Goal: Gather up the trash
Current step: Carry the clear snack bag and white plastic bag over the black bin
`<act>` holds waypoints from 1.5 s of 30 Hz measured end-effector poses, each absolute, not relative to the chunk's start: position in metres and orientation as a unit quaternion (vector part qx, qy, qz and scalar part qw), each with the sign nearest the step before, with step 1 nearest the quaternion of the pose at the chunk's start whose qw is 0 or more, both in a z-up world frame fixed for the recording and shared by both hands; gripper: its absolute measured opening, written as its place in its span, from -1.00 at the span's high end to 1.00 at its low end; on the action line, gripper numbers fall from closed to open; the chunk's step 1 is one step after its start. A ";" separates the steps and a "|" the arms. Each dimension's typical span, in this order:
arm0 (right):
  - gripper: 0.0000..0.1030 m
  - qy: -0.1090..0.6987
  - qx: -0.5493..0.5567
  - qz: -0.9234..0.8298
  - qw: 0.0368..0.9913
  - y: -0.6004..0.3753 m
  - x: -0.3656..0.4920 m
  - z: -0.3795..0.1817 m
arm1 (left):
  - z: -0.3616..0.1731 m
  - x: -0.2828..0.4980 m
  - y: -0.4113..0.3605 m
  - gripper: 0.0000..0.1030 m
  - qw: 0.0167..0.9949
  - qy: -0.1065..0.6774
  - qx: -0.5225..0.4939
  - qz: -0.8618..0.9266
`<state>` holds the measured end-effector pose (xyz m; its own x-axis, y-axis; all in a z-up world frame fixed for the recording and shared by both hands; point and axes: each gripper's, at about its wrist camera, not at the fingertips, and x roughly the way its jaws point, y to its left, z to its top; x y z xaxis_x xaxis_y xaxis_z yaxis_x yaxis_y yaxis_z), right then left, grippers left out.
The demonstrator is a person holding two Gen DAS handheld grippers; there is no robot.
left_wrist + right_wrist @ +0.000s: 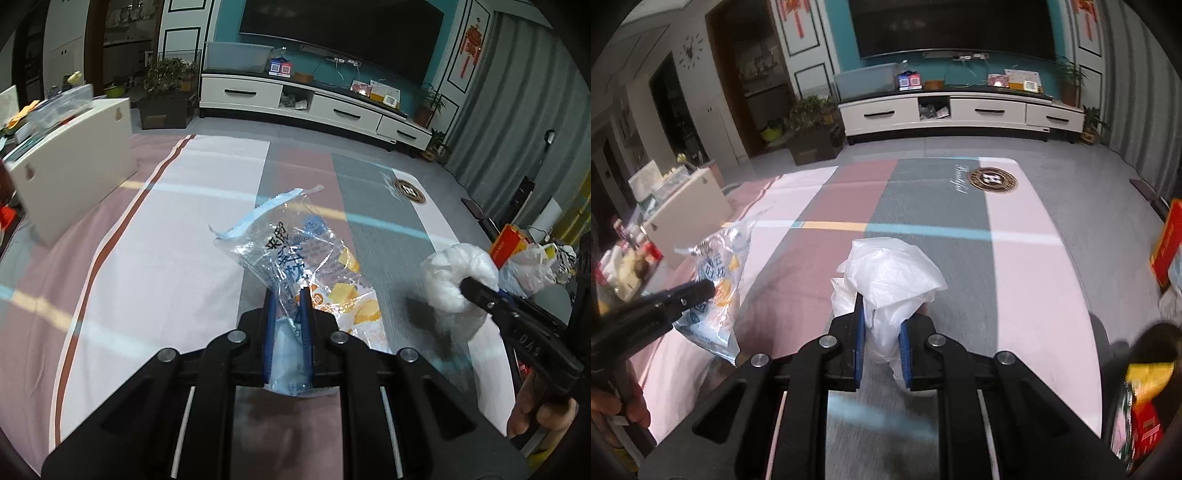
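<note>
1. Living room setting: a striped cloth (pixel 177 229) in pink, white and grey panels covers a wide flat surface. Behind it stand a long white TV cabinet (pixel 314 107) and a dark television (pixel 343 33) on a teal wall.
2. Left gripper (pixel 287 295): closed on a clear plastic snack wrapper (pixel 295 251) with blue print and yellow patches. The blue pads pinch the wrapper's lower part; the rest stands up beyond the fingertips, above the cloth. The torn top edge points toward the TV cabinet.
3. Right gripper (pixel 882 314): closed on a crumpled white plastic bag (pixel 890 273). The bag bulges out above the fingertips, and a tail of it hangs down between the pads.
4. Cross-check: the left wrist view shows the right gripper at far right with the white bag at its tip. The right wrist view shows the left gripper at far left with the wrapper. The two grippers sit well apart.
5. Part of a hand (pixel 539 417) is visible under the right gripper's handle.
6. Surroundings: a white box (pixel 70 166) rests on the cloth's left side. At the right edge sit a red-and-orange carton (pixel 508 242) and a loose plastic bag (pixel 532 266). Whether these stand on the floor or on the surface, I cannot tell.
7. A round brown emblem (pixel 991 180) is printed on the cloth's far grey panel.
</note>
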<state>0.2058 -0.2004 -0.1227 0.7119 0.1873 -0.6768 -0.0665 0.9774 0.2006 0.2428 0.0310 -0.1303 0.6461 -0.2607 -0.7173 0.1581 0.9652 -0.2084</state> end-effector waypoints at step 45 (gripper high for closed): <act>0.68 0.285 0.108 0.020 0.952 -0.236 -0.007 -0.054 | -0.048 0.066 -0.013 0.71 0.937 0.318 0.040 -0.140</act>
